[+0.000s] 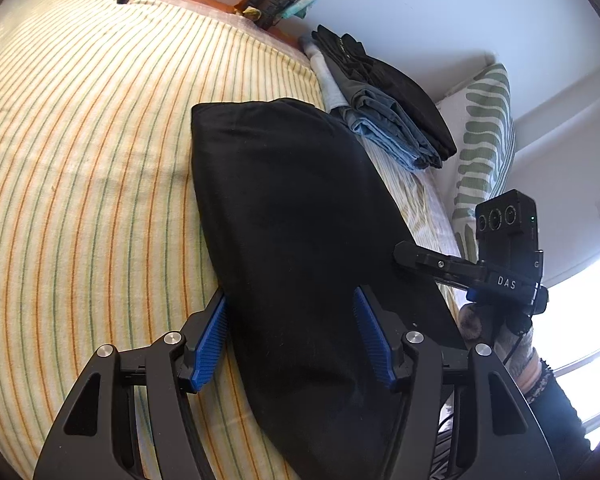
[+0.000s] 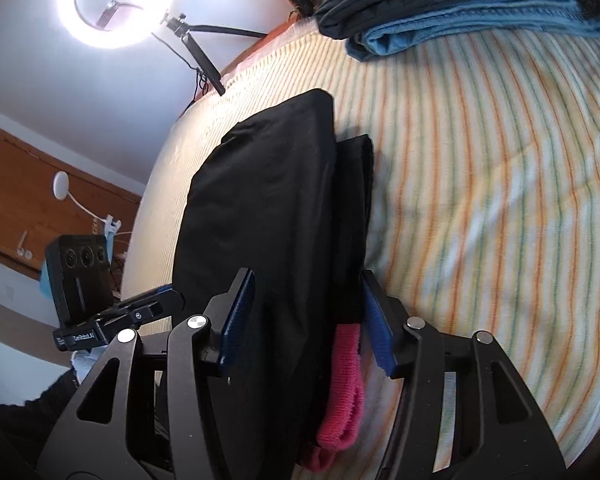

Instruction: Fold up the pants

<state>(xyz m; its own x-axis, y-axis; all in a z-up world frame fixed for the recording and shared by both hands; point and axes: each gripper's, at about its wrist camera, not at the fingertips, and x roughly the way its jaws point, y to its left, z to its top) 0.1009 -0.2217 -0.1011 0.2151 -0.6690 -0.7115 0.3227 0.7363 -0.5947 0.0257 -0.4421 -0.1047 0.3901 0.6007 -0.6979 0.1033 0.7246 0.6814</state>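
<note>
Black pants [image 1: 292, 216] lie folded lengthwise on the striped bedsheet [image 1: 80, 140]. My left gripper [image 1: 290, 300] is open, its blue pads astride the near end of the pants. In the right wrist view the same black pants [image 2: 260, 208] run away from me, with a pink waistband [image 2: 344, 376] showing at the near end. My right gripper [image 2: 308, 280] is open around that end. The right gripper also shows in the left wrist view [image 1: 404, 254] at the pants' right edge, and the left gripper shows in the right wrist view [image 2: 168, 300].
A stack of folded dark and blue clothes [image 1: 384, 108] sits at the far right of the bed, also in the right wrist view [image 2: 460, 8]. A green-patterned pillow [image 1: 484, 144] leans on the wall. A ring light [image 2: 112, 0] stands beyond the bed's edge.
</note>
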